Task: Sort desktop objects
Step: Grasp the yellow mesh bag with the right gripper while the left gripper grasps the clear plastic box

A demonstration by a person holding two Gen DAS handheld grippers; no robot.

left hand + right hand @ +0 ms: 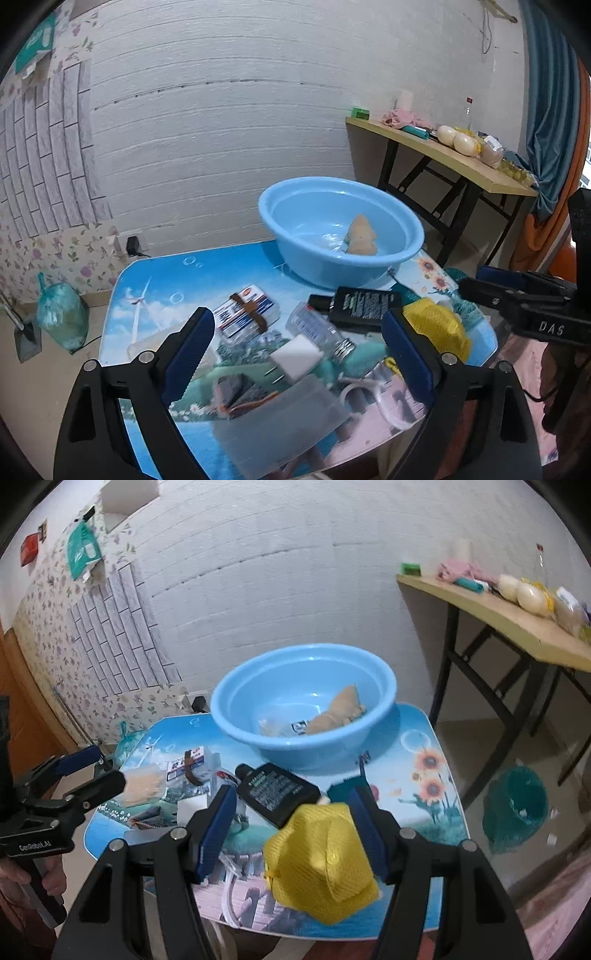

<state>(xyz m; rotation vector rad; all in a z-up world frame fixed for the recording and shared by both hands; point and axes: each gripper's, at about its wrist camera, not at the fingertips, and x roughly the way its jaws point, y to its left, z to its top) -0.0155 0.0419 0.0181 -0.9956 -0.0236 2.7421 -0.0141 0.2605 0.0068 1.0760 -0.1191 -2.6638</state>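
A blue basin [341,225] [303,705] stands at the far side of the small picture-printed table [207,273] and holds a tan packet [362,232]. Loose items lie in front of it: a black power adapter [364,304] [277,790], a banded card pack [245,314], a clear bottle [317,330], a white plug [295,356] and a yellow mesh ball [437,325] [325,860]. My left gripper [297,354] is open above the plug and bottle, empty. My right gripper [291,834] is open around the yellow mesh ball, which touches its right finger.
A clear plastic box [280,424] and a white cable [373,398] lie at the table's near edge. A wooden side table [450,158] with clutter stands to the right. A green bin [515,808] sits on the floor, a green bag [61,314] by the wall.
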